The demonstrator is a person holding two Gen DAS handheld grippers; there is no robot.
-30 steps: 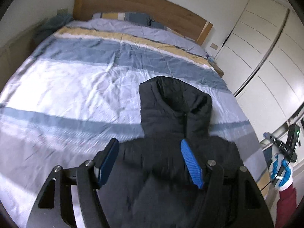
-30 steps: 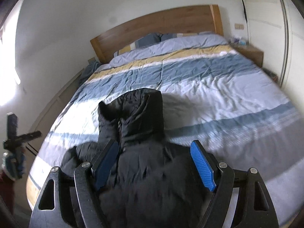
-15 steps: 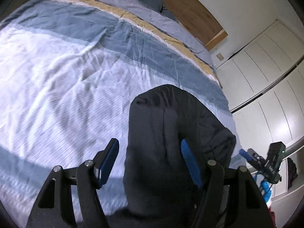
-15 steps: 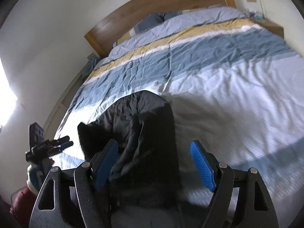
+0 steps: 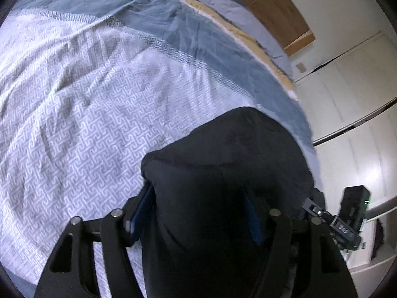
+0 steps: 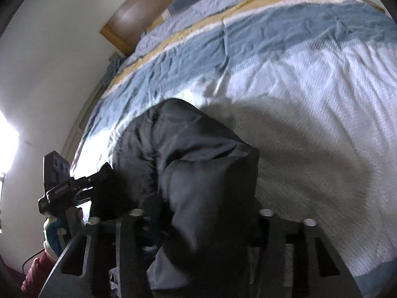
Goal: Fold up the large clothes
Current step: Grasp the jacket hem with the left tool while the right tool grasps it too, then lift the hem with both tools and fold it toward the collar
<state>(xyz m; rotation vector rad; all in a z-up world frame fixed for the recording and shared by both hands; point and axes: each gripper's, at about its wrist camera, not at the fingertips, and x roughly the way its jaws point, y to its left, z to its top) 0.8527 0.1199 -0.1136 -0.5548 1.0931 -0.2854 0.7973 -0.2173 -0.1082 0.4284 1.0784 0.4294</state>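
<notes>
Both my grippers have just been closing on the black jacket (image 5: 223, 173), bunched near the bed's (image 5: 74, 99) foot edge: left gripper (image 5: 196, 213) and right gripper (image 6: 198, 223) each clench padded fabric.

the jacket (image 5: 230, 173) lies on the bed (image 5: 86, 99), bunched between the fingers of the left claw (image 5: 198, 213) and reaching ahead of it. the bedcover spreads left of and ahead of that claw; the headboard (image 5: 278, 7) stands far ahead, the wardrobe doors (image 5: 347, 104) to its right. the right claw (image 5: 198, 223) also has the jacket between its fingers, with the left claw's device (image 6: 59, 181) to its left.
</notes>
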